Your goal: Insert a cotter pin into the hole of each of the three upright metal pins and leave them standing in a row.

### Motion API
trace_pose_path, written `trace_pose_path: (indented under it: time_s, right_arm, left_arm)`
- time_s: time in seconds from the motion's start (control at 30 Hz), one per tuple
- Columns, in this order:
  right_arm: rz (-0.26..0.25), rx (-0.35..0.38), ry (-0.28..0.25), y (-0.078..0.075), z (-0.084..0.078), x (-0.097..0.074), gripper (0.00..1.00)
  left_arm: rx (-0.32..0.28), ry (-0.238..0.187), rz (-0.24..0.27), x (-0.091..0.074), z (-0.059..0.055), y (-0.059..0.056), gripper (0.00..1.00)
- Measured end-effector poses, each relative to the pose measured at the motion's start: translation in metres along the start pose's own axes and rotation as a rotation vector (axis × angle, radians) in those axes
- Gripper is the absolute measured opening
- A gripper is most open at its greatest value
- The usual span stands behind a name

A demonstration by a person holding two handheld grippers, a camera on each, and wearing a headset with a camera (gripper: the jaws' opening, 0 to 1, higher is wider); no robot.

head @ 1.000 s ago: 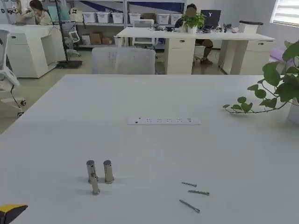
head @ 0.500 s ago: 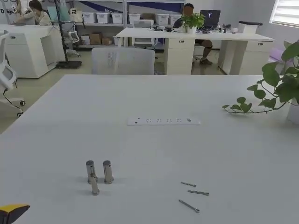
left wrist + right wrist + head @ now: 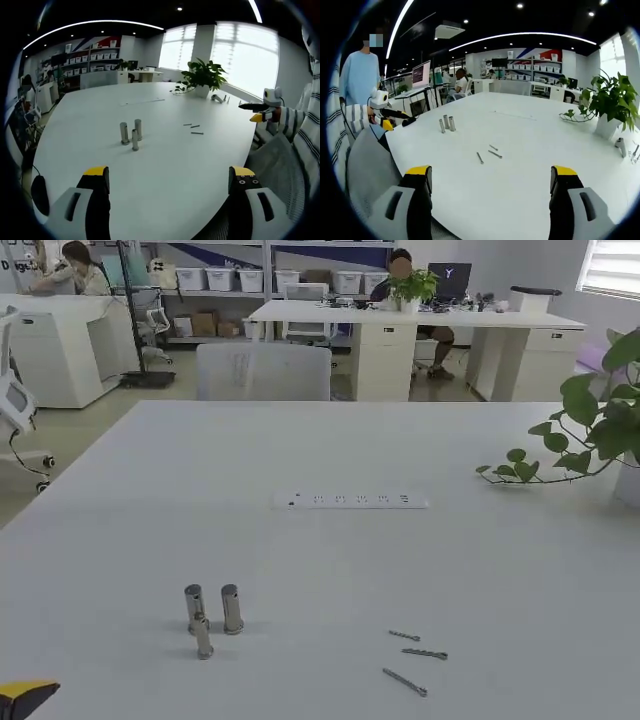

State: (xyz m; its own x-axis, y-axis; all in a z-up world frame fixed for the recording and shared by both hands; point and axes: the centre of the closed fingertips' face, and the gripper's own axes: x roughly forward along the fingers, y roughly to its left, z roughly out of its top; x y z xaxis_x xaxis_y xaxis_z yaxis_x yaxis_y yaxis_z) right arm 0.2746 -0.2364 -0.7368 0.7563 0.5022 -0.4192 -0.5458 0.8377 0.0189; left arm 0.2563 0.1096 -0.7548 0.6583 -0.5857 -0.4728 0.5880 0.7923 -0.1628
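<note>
Left gripper (image 3: 168,175): jaws spread wide with nothing between them; its yellow-and-black tip sits in the lower left corner of the head view.
Storage bins (image 3: 222,278): white plastic boxes on shelves, upper left; contents cannot be told.
Metal pins (image 3: 212,615): three shiny steel cylinders, upright, clustered lower left of centre on the matte white table (image 3: 320,560).
Power strip (image 3: 350,500): flat white bar, centre.
Cotter pins (image 3: 425,653): three thin grey slivers lying loose, lower right, well apart from the cylinders.
Pot (image 3: 630,480): white, right edge, holding a leafy green plant (image 3: 590,425).
Right gripper (image 3: 490,172): jaws wide, gripping nothing.
</note>
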Motion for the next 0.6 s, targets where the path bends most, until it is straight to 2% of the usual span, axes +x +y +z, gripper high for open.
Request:
trace_pose_path:
  time_s: [0.4, 0.6]
  right_arm:
    - [-0.006, -0.007, 0.008, -0.0011, 0.0004, -0.0001, 1.0]
    - [-0.007, -0.002, 0.006, -0.0011, 0.001, -0.0006, 1.0]
  left_arm:
    - [0.009, 0.023, 0.004, -0.0009, -0.0036, 0.0031, 0.99]
    - [0.014, 0.011, 0.003, -0.0007, 0.0019, 0.0031, 0.99]
